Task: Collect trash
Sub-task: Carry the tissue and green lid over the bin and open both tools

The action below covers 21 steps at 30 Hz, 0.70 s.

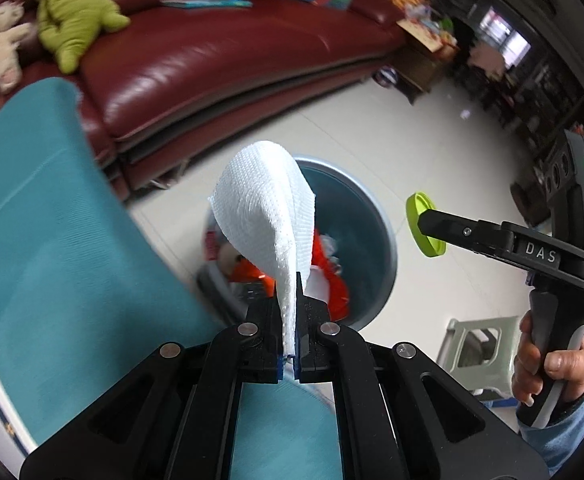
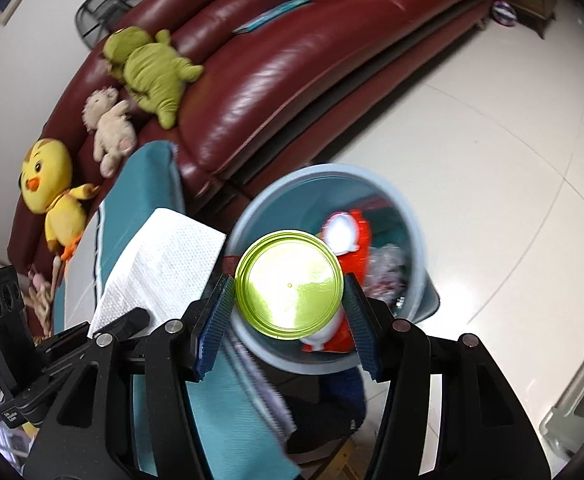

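While both grippers hang above the floor beside the red sofa (image 1: 196,60), each carries one item. Left gripper (image 1: 291,300): jaws closed on a white paper towel (image 1: 266,208), which stands up and folds over beyond the fingertips. Right gripper (image 2: 290,292): jaws half apart, clamped on the rim of a round green lid (image 2: 290,284), flat face toward the camera. A grey trash bin (image 2: 416,240) stands on the pale tile floor (image 1: 392,128) beneath both, already holding red-and-white packaging (image 2: 356,236). A teal cloth (image 1: 52,240) covers the surface just beside the bin. A hand (image 1: 548,364) grips the right gripper's handle.
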Each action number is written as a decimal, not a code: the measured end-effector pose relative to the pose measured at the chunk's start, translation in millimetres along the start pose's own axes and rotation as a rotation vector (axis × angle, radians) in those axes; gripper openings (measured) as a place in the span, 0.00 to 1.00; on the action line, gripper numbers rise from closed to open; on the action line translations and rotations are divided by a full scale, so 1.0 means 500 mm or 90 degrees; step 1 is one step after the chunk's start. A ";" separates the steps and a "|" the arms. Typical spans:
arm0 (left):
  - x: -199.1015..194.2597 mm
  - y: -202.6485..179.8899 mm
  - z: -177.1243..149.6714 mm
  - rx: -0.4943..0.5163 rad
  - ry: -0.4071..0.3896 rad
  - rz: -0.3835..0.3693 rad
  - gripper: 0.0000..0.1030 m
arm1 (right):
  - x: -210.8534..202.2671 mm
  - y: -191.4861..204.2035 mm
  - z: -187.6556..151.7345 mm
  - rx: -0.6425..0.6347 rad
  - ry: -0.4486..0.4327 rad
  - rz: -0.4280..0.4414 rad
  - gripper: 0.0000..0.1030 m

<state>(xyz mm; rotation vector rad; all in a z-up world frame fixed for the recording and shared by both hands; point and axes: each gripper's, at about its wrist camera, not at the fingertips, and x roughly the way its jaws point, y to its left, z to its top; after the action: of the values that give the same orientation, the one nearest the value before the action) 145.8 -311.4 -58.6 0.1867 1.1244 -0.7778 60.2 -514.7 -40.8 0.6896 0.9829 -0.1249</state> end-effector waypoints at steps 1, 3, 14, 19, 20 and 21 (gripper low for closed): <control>0.011 -0.003 0.003 0.003 0.006 -0.003 0.03 | 0.002 -0.015 0.003 0.007 0.003 -0.003 0.52; 0.040 -0.014 0.018 0.006 0.021 -0.011 0.03 | 0.008 -0.032 0.007 0.016 0.008 -0.006 0.52; 0.163 -0.048 0.045 0.017 0.084 -0.039 0.04 | 0.038 -0.098 0.029 0.049 0.026 -0.021 0.52; 0.208 -0.044 0.062 0.005 0.099 -0.036 0.16 | 0.044 -0.112 0.038 0.055 0.034 -0.037 0.52; 0.214 -0.041 0.065 0.002 0.101 -0.034 0.22 | 0.044 -0.112 0.039 0.055 0.034 -0.039 0.52; 0.217 -0.038 0.066 0.000 0.099 -0.030 0.40 | 0.045 -0.113 0.041 0.056 0.034 -0.041 0.52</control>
<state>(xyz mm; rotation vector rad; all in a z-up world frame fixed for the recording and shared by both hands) 179.9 -392.1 -132.8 0.2245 1.2802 -0.8155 65.4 -566.5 -78.5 0.7445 1.0567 -0.2078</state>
